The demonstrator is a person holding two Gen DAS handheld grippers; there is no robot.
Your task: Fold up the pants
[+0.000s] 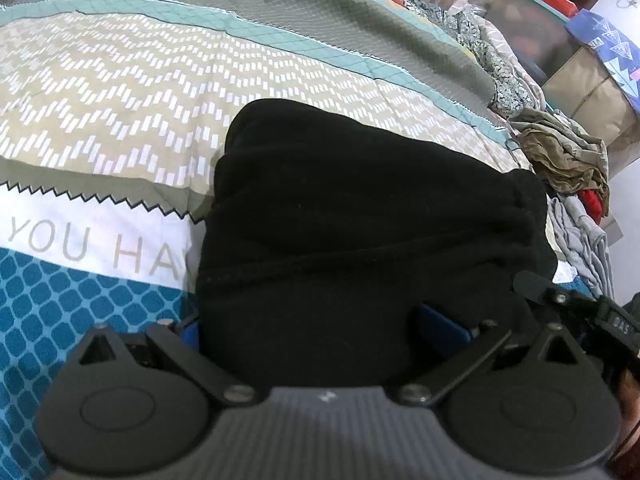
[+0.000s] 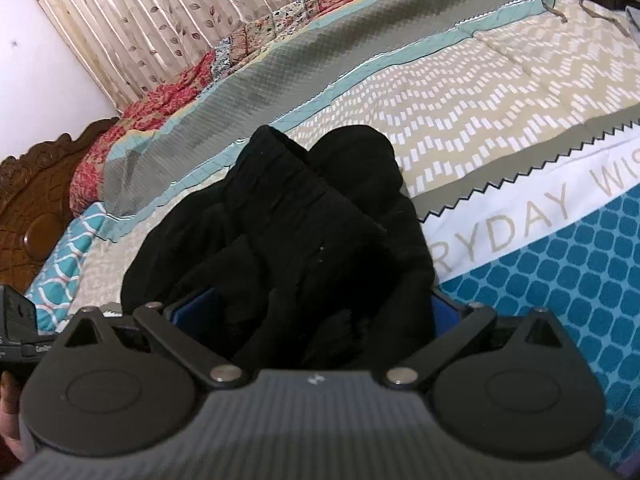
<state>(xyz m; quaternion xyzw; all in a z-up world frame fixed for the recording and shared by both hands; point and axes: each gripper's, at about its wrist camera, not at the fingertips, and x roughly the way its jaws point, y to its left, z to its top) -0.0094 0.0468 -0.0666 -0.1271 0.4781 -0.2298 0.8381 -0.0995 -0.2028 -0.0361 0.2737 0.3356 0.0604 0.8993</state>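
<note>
The black pants [image 1: 360,220] lie as a thick folded bundle on the patterned bedspread [image 1: 120,112]. My left gripper [image 1: 316,320] straddles the bundle's near end, its jaws spread wide, and its blue pads [image 1: 440,328] stand at either side of the cloth without visibly squeezing it. In the right wrist view the same pants [image 2: 304,220] look bunched and creased, with a rolled edge on top. My right gripper [image 2: 320,308] stands just as wide around their near end. The cloth hides the fingertips of both grippers.
A heap of olive, red and grey clothes [image 1: 568,156] lies at the bed's far right edge, with a storage box [image 1: 592,80] beyond it. A carved wooden headboard [image 2: 36,200] and a leaf-print curtain [image 2: 140,20] border the bed. Bare bedspread [image 2: 540,260] stretches beside the pants.
</note>
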